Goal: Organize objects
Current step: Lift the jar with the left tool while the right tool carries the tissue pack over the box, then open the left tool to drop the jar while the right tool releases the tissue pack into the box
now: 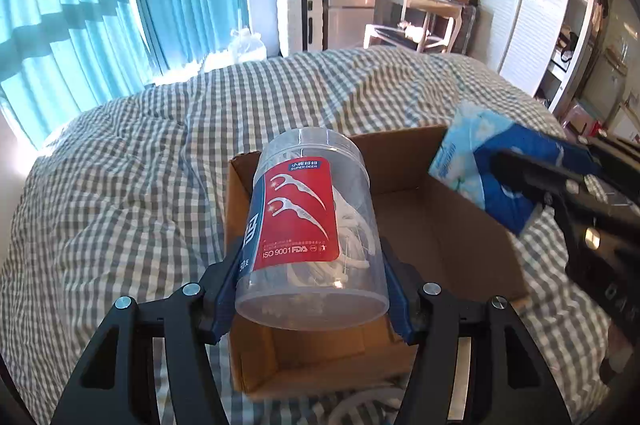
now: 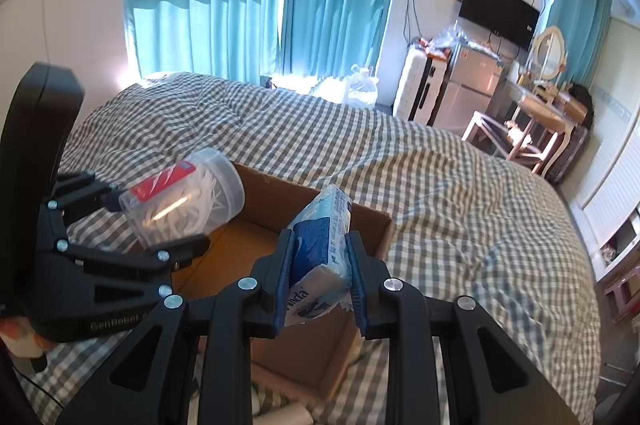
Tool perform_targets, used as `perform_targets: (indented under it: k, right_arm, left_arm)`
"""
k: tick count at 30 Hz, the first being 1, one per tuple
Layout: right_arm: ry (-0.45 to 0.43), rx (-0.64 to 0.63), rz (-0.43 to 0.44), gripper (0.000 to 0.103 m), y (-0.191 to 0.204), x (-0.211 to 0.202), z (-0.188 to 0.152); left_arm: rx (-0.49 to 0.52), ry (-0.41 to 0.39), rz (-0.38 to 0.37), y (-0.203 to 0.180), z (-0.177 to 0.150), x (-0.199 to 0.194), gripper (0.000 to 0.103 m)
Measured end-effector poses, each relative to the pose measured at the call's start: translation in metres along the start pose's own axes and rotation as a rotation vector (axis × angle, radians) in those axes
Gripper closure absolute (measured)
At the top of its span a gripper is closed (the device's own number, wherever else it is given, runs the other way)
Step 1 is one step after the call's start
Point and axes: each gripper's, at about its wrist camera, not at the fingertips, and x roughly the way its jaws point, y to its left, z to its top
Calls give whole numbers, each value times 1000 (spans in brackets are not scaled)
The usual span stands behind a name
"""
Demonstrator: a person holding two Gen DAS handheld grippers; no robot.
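A clear cylindrical plastic jar with a red label, filled with white floss picks [image 1: 310,225], is gripped across its body between the blue pads of the left gripper [image 1: 310,289], whose jaws stand about half open and are closed on the jar's sides; the jar is held tilted, above the near left part of an open brown cardboard box [image 1: 448,225] that rests on a grey-and-white checked bed cover [image 1: 120,185]. A soft blue-and-white pack of tissues [image 2: 322,249] is pinched between the pads of the right gripper [image 2: 320,281], whose jaws are drawn in as narrowly as the squeezed pack allows; the pack is carried over the box's right side, above its rim. In both wrist views the visible floor of the box is bare cardboard, so no object is judged to have been stowed yet, though the corner beneath the jar is hidden. Both items are judged to be lifted and brought over the container, with lowering and release into the box left to be done. Below the box's near wall, white rounded objects [image 2: 288,415] are partly seen on the cover; what they are, and whether they belong to the task, cannot be told.
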Motion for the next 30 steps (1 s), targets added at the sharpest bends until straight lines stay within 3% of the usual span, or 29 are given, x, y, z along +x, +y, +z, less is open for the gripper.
perform_targets:
  k: [12, 17, 22, 26, 30]
  right_arm:
    - [67, -30, 28, 78, 3, 76, 0]
    - [78, -10, 29, 78, -1, 87, -5]
    - [37, 22, 22, 71, -10, 80, -3]
    - [16, 40, 5, 61, -15, 68, -2]
    - [4, 43, -22, 54, -19, 50, 2]
  left_arm:
    - [1, 53, -15, 0, 15, 63, 41]
    - [23, 61, -22, -5, 16, 80, 41]
    - [19, 72, -21, -8, 15, 86, 38]
    - [26, 47, -13, -10, 11, 71, 19]
    - [35, 28, -3, -11, 13, 51, 16]
